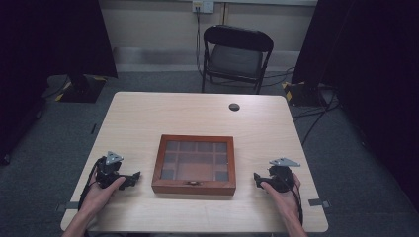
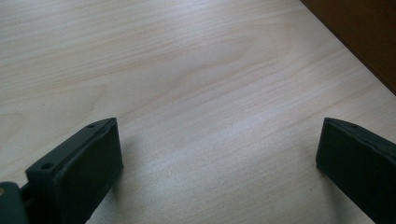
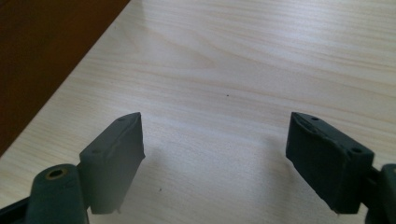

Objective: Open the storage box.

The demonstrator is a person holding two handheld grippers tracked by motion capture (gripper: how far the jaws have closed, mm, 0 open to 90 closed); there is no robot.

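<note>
A brown wooden box (image 1: 193,164) with a glass lid over several compartments lies shut in the middle of the light wooden table (image 1: 148,113). My left gripper (image 1: 132,178) rests on the table left of the box, jaws wide apart and pointing toward it. My right gripper (image 1: 257,177) rests right of the box, also pointing at it, jaws apart. In the left gripper view the gripper (image 2: 219,154) holds nothing, with the box side (image 2: 359,37) at the upper right. In the right gripper view the gripper (image 3: 215,154) has bare tabletop between its jaws and the box side (image 3: 42,56) at the left.
A black folding chair (image 1: 236,57) stands behind the table's far edge. A round dark cable hole (image 1: 234,106) sits near the table's back. Dark curtains hang on both sides, and cables run over the grey floor at the right.
</note>
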